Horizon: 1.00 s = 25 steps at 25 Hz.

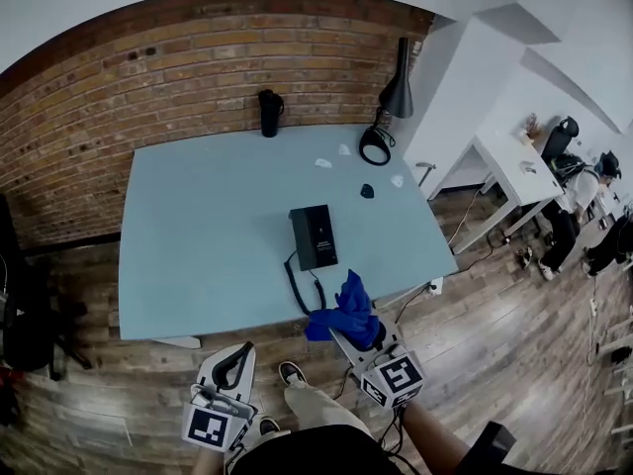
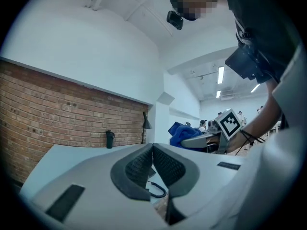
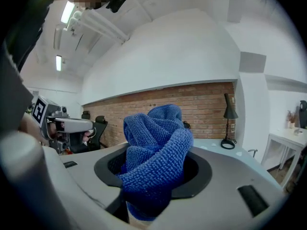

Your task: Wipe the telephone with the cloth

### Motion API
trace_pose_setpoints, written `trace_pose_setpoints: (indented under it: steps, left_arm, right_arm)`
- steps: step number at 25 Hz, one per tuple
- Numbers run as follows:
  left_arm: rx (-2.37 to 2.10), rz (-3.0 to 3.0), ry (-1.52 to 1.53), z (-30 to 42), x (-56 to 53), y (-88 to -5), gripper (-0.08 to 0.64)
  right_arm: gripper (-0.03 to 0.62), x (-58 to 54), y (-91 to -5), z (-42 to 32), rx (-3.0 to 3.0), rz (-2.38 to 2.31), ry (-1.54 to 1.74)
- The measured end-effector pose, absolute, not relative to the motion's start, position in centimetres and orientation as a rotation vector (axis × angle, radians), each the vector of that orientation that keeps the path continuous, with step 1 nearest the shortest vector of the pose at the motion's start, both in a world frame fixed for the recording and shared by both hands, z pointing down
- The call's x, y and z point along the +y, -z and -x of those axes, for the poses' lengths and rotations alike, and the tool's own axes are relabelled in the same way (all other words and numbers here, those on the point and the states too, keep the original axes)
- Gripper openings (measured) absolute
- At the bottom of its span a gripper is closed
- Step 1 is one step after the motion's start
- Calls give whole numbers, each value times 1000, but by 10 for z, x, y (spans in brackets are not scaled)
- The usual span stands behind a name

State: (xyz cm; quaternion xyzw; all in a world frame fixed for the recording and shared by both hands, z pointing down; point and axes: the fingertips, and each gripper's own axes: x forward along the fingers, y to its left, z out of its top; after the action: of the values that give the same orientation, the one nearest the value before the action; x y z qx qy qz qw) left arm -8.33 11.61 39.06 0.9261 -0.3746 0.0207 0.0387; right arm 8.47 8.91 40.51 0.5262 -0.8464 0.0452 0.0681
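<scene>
Right gripper (image 1: pixel 360 339): jaws closed on the blue cloth (image 3: pixel 156 152). The cloth is bunched between the pads and stands up above the jaw tips in folds. In the head view the cloth hangs at the near edge of the table (image 1: pixel 198 226), just ahead of this gripper.

Left gripper (image 2: pixel 152 151): jaws together, pads meeting, nothing between them. It is held off the table's near edge, to the left of the right gripper and apart from it, slightly farther back from the table.

Telephone (image 1: pixel 313 236): black, lying flat on the table, ahead of the right gripper and beyond the cloth, not touched by cloth or gripper. Its coiled cord (image 1: pixel 300 287) runs from the telephone's near end back toward the table's near edge, ending just left of the cloth.

Farther ahead, at the far side of the table by the brick wall, stand a black bottle (image 1: pixel 269 113) and a black lamp (image 1: pixel 395 95).
</scene>
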Motion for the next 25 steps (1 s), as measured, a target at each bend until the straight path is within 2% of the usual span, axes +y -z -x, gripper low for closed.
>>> trace_pose_setpoints:
  steps: [14,25]
  left_arm:
    - [-1242,-2774,-166,60,47,-388,0]
    - [-1350,-2667,-214,65,44,-404,0]
  right_arm:
    - [222,-77,-465,-105,-2398,-1164,80]
    - [221,-198,-529,-105,-2119,-923,307]
